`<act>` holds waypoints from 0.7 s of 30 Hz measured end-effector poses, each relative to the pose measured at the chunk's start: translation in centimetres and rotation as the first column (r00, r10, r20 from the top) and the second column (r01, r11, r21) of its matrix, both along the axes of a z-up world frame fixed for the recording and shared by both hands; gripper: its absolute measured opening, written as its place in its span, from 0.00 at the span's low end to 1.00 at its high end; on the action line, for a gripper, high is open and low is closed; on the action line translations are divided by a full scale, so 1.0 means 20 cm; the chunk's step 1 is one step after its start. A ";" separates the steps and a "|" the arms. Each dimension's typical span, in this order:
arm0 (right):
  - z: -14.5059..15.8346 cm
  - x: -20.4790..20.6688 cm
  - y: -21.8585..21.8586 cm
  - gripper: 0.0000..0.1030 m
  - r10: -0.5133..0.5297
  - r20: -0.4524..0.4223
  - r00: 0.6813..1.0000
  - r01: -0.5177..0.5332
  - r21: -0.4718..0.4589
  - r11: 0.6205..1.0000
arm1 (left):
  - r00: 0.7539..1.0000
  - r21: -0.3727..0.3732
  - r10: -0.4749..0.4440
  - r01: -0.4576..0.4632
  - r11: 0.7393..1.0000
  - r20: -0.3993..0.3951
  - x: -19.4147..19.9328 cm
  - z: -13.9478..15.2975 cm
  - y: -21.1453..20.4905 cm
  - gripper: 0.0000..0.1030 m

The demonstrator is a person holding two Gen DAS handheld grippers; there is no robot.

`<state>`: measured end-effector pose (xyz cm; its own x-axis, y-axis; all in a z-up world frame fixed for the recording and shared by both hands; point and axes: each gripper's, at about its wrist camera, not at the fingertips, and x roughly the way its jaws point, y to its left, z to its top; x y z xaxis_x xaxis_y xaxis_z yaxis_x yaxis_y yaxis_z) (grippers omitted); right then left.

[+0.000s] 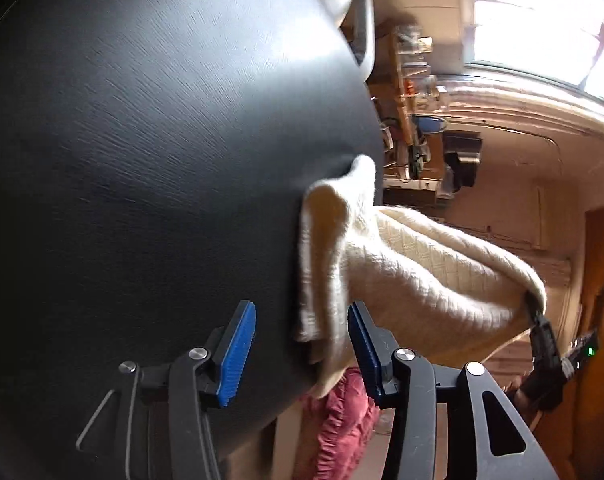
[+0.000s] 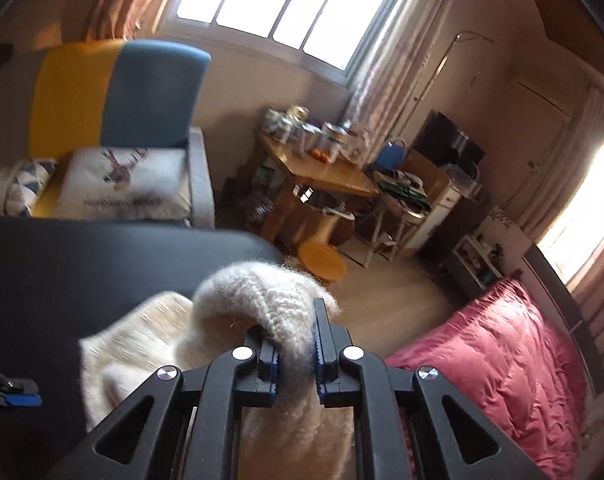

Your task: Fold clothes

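— Surface? 
— Black table (image 1: 141, 160), filling the frame's left. 
— Garment? 
— Cream sweater (image 1: 422, 272), draped over its edge, lower centre. 
— Tongs? 
— Left gripper (image 1: 302, 354) agape, empty; right gripper (image 2: 295, 354) clamped on sweater.

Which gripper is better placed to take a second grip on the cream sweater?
Left. The left gripper is open, with the cream sweater hanging over the black table edge between its fingers. The right gripper is already shut on it.
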<state>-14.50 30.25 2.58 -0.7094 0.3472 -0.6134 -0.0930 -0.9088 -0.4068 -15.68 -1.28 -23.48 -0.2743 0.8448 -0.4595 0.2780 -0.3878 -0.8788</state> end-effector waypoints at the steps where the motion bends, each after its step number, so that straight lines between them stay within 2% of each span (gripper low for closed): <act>1: -0.05 0.00 0.05 0.12 -0.020 0.016 1.000 0.020 -0.012 1.000 | 1.000 0.019 -0.008 0.008 1.000 -0.004 -0.03 0.01 0.04 0.47; 4: -0.19 0.03 0.21 0.13 -0.065 0.056 0.996 0.069 -0.084 0.994 | 1.000 0.003 -0.012 0.011 1.000 0.011 -0.10 0.02 0.15 0.47; 8: -0.34 0.09 0.34 0.16 -0.103 0.075 0.992 0.115 -0.185 0.976 | 0.995 -0.042 -0.027 0.032 0.999 0.099 -0.14 -0.04 0.27 0.40; 11: -0.43 0.12 0.38 0.17 -0.105 0.081 0.991 0.121 -0.235 0.964 | 0.989 -0.088 -0.042 0.055 0.995 0.144 -0.11 -0.10 0.34 0.36; 12: -0.45 0.13 0.38 0.18 -0.102 0.082 0.991 0.119 -0.250 0.961 | 0.987 -0.090 -0.035 0.049 0.995 0.154 -0.10 -0.12 0.36 0.31; 15: -0.49 0.14 0.39 0.20 -0.092 0.083 0.992 0.112 -0.283 0.952 | 0.986 -0.076 -0.019 0.032 0.997 0.167 -0.11 -0.14 0.40 0.31; 19: -0.55 0.14 0.39 0.20 -0.077 0.096 0.992 0.104 -0.322 0.941 | 0.986 -0.106 -0.014 0.032 0.994 0.166 -0.15 -0.13 0.47 0.31; 20: -0.56 0.14 0.39 0.20 -0.077 0.098 0.992 0.105 -0.327 0.939 | 0.986 -0.120 -0.013 0.033 0.992 0.165 -0.15 -0.13 0.48 0.24; 21: -0.58 0.15 0.39 0.20 -0.077 0.099 0.992 0.105 -0.331 0.938 | 0.986 -0.138 -0.012 0.035 0.990 0.164 -0.15 -0.13 0.49 0.12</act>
<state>-11.55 38.08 -8.93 -0.6258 0.1720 -0.7608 -0.1606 -0.9829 -0.0901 -18.62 8.43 -26.16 -0.1676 0.7742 -0.6104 0.4016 -0.5118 -0.7595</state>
